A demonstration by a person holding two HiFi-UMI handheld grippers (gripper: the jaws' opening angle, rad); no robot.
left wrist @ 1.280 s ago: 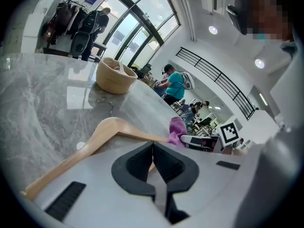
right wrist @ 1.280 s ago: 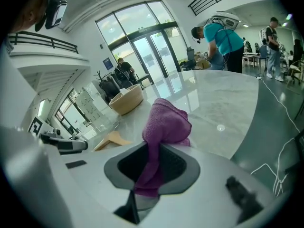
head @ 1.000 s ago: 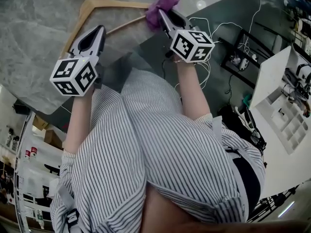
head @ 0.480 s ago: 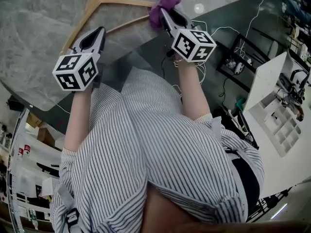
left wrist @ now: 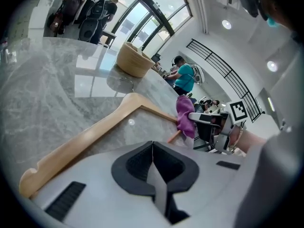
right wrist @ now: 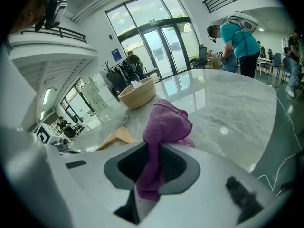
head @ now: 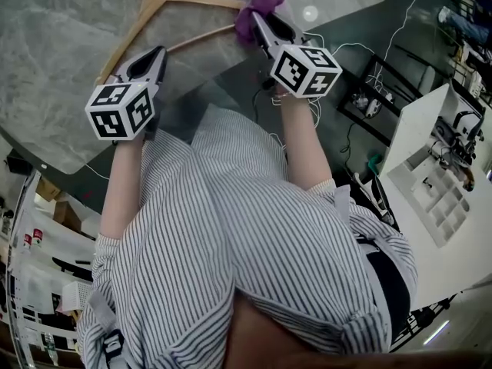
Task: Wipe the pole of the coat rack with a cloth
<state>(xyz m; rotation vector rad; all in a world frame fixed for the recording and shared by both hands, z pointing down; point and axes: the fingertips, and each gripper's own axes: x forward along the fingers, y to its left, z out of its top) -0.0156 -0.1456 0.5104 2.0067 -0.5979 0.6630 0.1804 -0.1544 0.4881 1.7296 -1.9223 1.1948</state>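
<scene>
The right gripper (right wrist: 150,151) had its jaws clamped on a cloth (right wrist: 166,122) by the hanger (left wrist: 95,132). The left gripper's (left wrist: 153,148) jaws were pressed together, empty.

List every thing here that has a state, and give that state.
left gripper: shut, nothing between its jaws
right gripper: shut on the purple cloth
purple cloth: bunched, clamped, against the hanger
wooden hanger: lying flat on the table
basket: upright on the table

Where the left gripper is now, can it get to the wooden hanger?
Probably yes. The left gripper sits close to the wooden hanger on the table, and nothing lies between them. Its jaws are shut and empty, so they'd need to open first.
</scene>
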